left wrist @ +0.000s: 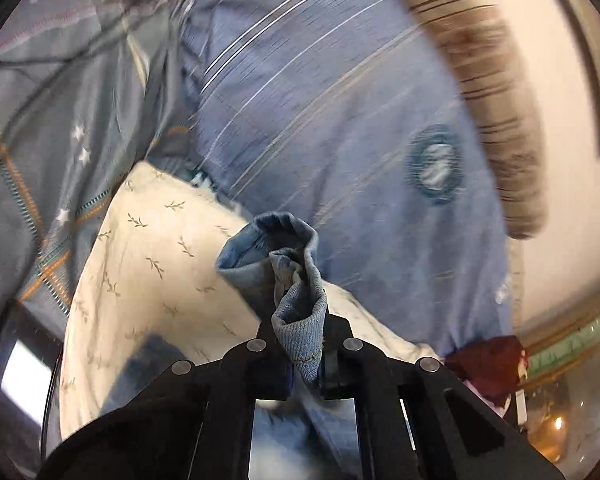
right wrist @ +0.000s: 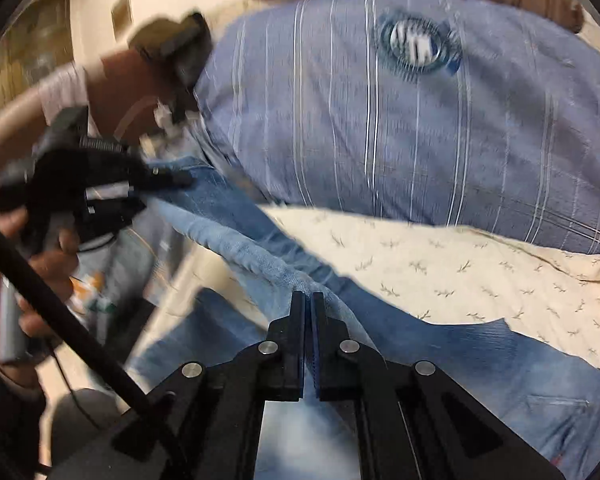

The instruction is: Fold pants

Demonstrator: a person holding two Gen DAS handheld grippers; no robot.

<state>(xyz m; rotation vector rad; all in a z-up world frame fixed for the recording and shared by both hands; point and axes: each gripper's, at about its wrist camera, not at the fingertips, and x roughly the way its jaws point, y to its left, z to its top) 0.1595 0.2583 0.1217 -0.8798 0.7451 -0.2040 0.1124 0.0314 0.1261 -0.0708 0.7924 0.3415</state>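
The pants are light blue jeans [right wrist: 480, 364] lying across a cream sheet with a small leaf print [right wrist: 480, 276]. In the left wrist view my left gripper [left wrist: 300, 332] is shut on a bunched hem of the jeans [left wrist: 288, 264], which sticks up past the fingertips. In the right wrist view my right gripper [right wrist: 308, 300] is shut on a fold of the denim. A lifted edge of the jeans runs from there up and left to the other gripper [right wrist: 100, 184], held in a person's hand and also pinching the cloth.
A blue striped pillow [right wrist: 420, 128] with a round badge [right wrist: 418, 48] lies behind the sheet, and a brown striped cushion [left wrist: 488, 92] behind that. A grey patterned quilt [left wrist: 40, 152] is bunched at the left. A dark red cloth [left wrist: 492, 368] lies at the bed's right edge.
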